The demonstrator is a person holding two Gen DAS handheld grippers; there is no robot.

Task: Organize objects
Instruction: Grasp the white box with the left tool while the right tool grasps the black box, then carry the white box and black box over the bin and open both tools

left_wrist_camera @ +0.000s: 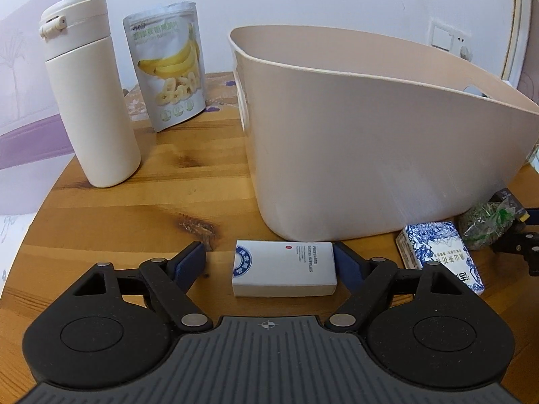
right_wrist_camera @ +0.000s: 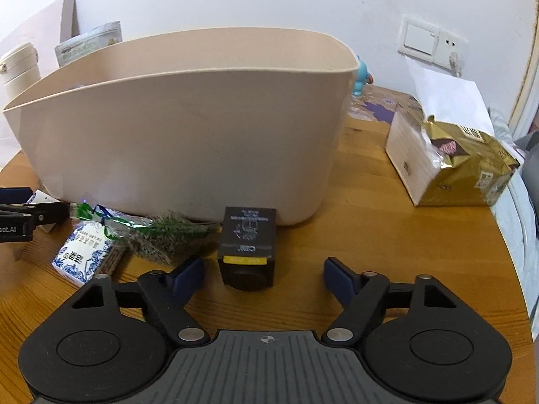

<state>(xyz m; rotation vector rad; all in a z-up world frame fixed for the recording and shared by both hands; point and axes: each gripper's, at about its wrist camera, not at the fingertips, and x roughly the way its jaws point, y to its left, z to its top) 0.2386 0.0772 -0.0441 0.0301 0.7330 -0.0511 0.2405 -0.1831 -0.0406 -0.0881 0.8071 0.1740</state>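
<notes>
Far-left part of the surface (left_wrist_camera: 111, 208): cream flask (left_wrist_camera: 89, 94) upright, banana-chip pouch (left_wrist_camera: 168, 67) standing just behind and to its right. Both apart from the bin and untouched.

Centre: beige bin (left_wrist_camera: 370, 155) sits mid-surface, open top; what lies inside is hidden from both views. It looks like the place everything is meant to go.

Your left gripper (left_wrist_camera: 269, 266): jaws wide apart, straddling the white box (left_wrist_camera: 284, 274), which lies flat near the front edge just short of the bin wall. The right pad (left_wrist_camera: 347, 266) looks at or nearly at the box end; the left pad stands clear of it. You are spanning its long side, so shift slightly right to centre it before closing, or it will slide and twist. Close onto the short end faces, low on the box, and lift straight up high enough to clear the rim before moving over.

Right of that: blue-and-white patterned box (left_wrist_camera: 438, 256), then a clear bag of dried herbs (right_wrist_camera: 168, 235) leaning over it, both near the bin's foot.

Your right gripper (right_wrist_camera: 264, 274): jaws apart, holding nothing. The black box with a yellow band (right_wrist_camera: 247, 247) sits between them but hard toward the left pad. Slide left to centre it, push forward a little for a deeper bite, then squeeze.

Right edge: gold packet (right_wrist_camera: 468, 165) on a white carton, well apart.
</notes>
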